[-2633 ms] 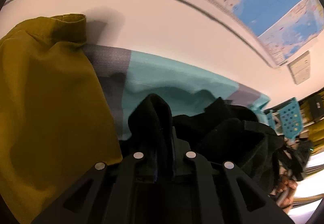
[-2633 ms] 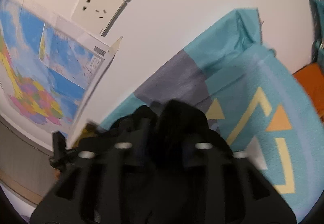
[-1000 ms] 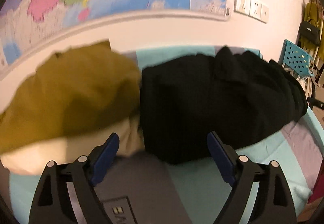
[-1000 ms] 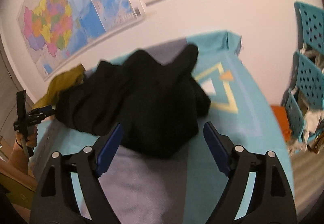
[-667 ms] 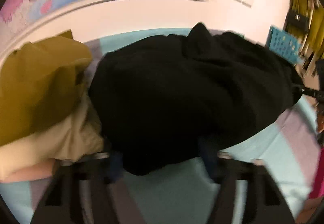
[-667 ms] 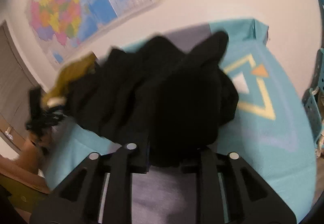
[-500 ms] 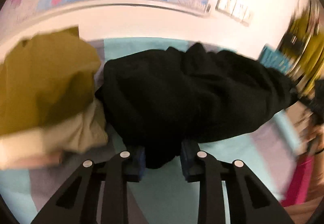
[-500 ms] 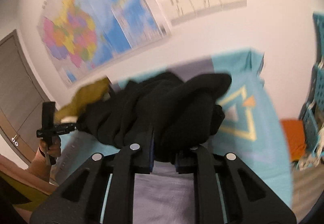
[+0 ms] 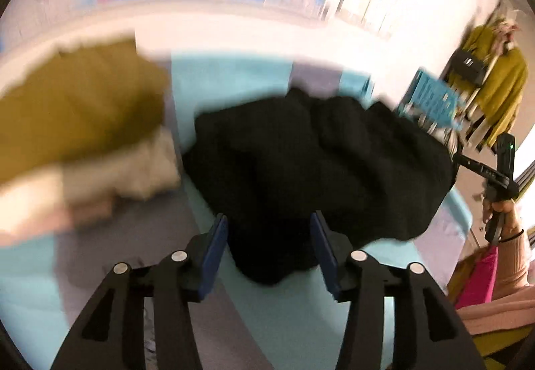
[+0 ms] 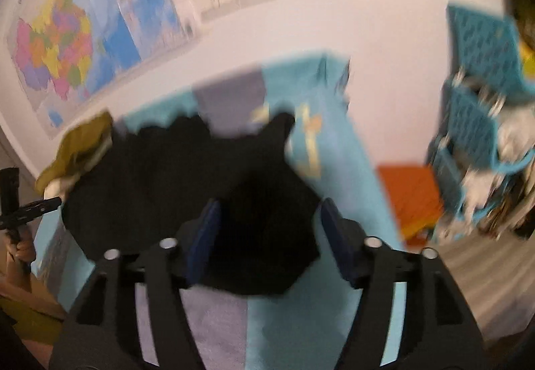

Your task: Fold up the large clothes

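My left gripper and right gripper both stand parted with nothing clamped, each straddling a near edge of the one black garment, which lies bunched on the teal bed cover. I judge folding barely begun. Beside it: one stack of other clothes, mustard on top.
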Motion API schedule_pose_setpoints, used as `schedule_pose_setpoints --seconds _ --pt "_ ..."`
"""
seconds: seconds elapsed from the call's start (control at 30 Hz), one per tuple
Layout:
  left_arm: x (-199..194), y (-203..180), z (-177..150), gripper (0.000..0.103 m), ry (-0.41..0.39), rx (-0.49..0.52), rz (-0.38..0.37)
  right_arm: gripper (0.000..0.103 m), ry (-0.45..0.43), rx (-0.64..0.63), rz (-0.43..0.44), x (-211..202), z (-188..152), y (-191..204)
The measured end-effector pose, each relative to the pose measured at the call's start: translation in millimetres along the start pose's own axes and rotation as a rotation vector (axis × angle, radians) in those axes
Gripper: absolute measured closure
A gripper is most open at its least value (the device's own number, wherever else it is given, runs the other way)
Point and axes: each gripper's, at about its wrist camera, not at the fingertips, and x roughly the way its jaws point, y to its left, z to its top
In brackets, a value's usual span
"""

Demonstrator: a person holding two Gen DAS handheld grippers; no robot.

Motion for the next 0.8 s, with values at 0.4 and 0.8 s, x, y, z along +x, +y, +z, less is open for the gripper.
schedule_pose_setpoints --seconds 0.4,0.8 --pt "103 -56 45 0.03 0.172 0.129 -0.021 0.043 0.182 -0.278 0.162 111 21 118" --pt "96 -49 72 0.1 0.011 0.084 0.116 0.096 -0.199 -0.286 0.173 66 74 137"
